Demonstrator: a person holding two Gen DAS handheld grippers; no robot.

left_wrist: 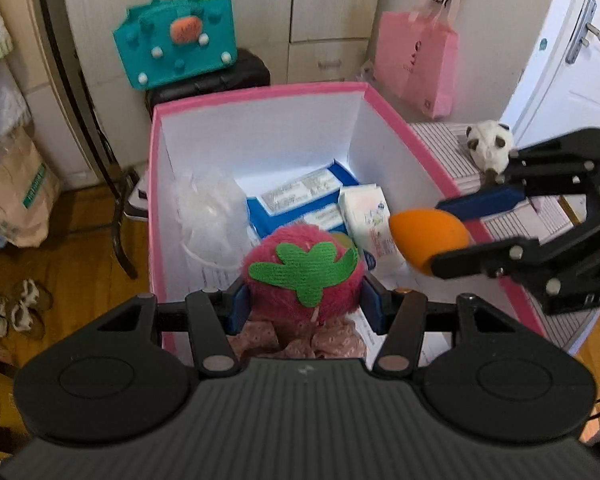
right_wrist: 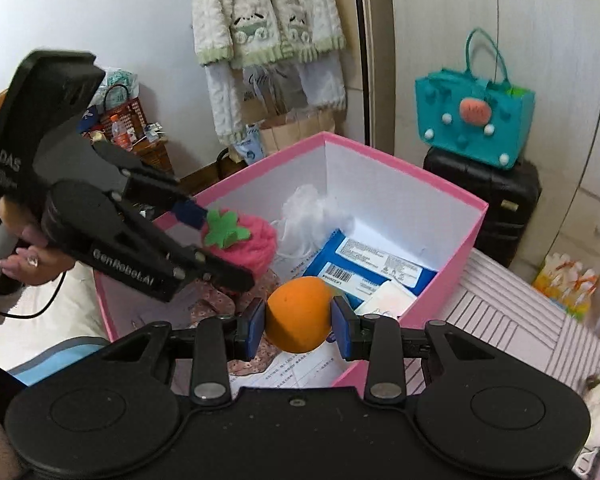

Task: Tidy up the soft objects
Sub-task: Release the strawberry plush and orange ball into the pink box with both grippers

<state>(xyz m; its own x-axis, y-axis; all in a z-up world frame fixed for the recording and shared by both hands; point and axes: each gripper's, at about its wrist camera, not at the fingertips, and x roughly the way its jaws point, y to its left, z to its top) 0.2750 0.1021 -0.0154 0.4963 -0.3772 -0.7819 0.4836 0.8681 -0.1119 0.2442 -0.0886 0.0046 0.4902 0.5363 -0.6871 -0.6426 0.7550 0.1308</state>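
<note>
My left gripper (left_wrist: 304, 300) is shut on a pink plush strawberry (left_wrist: 300, 268) with a green felt leaf and holds it over the near end of the pink box (left_wrist: 260, 94). My right gripper (right_wrist: 299, 320) is shut on an orange soft egg-shaped sponge (right_wrist: 298, 316) and holds it over the box's near right rim (right_wrist: 452, 256). The right gripper also shows in the left wrist view (left_wrist: 452, 236), holding the orange sponge (left_wrist: 424, 236). The left gripper shows in the right wrist view (right_wrist: 224, 240) with the strawberry (right_wrist: 244, 244). A panda plush (left_wrist: 490, 146) lies right of the box.
Inside the box lie a white mesh puff (left_wrist: 208, 208), blue wipe packs (left_wrist: 300, 200), a white tissue pack (left_wrist: 368, 220) and a pink floral cloth (left_wrist: 300, 340). A teal bag (left_wrist: 176, 48) sits on a black suitcase (right_wrist: 484, 200). A pink bag (left_wrist: 420, 60) hangs behind.
</note>
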